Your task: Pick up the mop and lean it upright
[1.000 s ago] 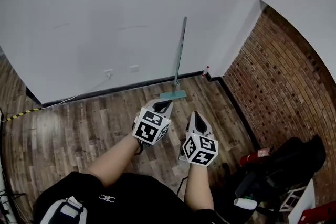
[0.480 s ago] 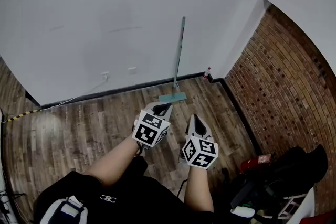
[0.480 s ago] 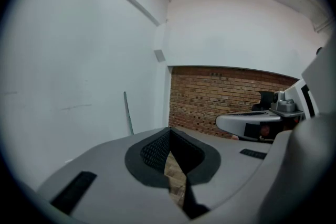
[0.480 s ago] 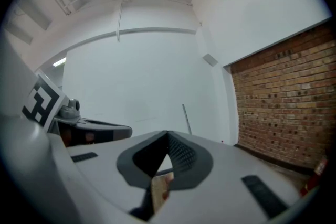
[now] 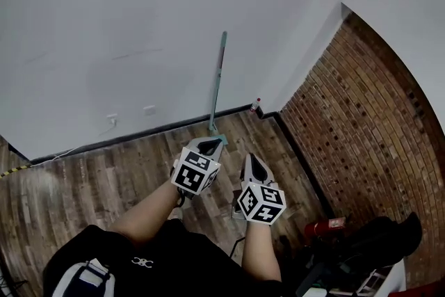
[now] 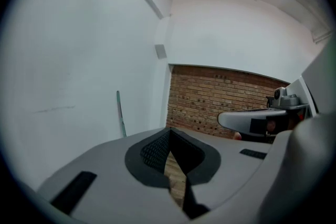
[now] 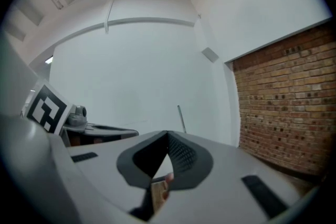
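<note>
The mop (image 5: 217,80) stands upright, its teal-grey handle leaning on the white wall and its foot near the baseboard, partly hidden behind my left gripper. The handle also shows as a thin pole (image 6: 121,113) in the left gripper view and as a pole (image 7: 181,119) in the right gripper view. My left gripper (image 5: 212,144) and right gripper (image 5: 252,160) are side by side in front of me, well short of the mop. Both are shut and hold nothing; the tips meet in the left gripper (image 6: 169,136) and the right gripper (image 7: 168,139).
A brick wall (image 5: 348,101) runs down the right side and meets the white wall at a corner, where a small bottle (image 5: 256,105) stands. Wall sockets (image 5: 112,119) sit low on the left. A red object and dark bags (image 5: 327,225) lie at lower right on the wood floor.
The head view has swung, so the mop and corner sit further left in the picture. The mop's flat head, visible before, is now behind my left gripper. Both grippers stay shut.
</note>
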Motion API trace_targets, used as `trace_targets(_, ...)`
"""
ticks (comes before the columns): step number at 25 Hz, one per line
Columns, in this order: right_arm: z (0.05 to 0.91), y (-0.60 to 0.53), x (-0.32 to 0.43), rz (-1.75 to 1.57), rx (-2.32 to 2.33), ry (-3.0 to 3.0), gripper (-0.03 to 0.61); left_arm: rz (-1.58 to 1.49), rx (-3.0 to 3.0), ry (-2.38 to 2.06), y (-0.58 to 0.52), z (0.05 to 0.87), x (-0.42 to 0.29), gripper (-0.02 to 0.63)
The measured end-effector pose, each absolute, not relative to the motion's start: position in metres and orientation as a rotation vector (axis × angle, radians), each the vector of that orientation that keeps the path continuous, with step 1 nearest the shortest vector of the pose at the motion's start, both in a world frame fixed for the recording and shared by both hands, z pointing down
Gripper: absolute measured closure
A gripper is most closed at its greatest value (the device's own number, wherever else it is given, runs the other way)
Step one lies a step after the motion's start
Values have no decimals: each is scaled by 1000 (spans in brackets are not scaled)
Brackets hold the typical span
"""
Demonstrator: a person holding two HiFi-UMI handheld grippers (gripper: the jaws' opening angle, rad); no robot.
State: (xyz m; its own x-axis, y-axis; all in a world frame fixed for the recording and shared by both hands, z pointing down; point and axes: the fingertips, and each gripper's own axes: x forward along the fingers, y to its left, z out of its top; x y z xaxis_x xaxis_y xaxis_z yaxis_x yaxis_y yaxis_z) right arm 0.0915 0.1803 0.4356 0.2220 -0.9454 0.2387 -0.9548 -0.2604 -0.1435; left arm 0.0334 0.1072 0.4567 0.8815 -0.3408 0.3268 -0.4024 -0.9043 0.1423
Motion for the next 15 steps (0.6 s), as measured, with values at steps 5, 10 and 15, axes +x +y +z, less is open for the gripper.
trace_targets(5, 428, 106, 118, 412, 2430, -1882, 565, 422, 2847, -554, 31, 449, 62, 618)
trace_targets(10, 437, 47, 132, 451, 2428, -1895, 565, 421, 2846, -557, -29, 451, 74, 618)
trace_targets(15, 449, 5, 139, 467, 2399, -1891, 565, 415, 2798, -566, -74, 463, 78, 618)
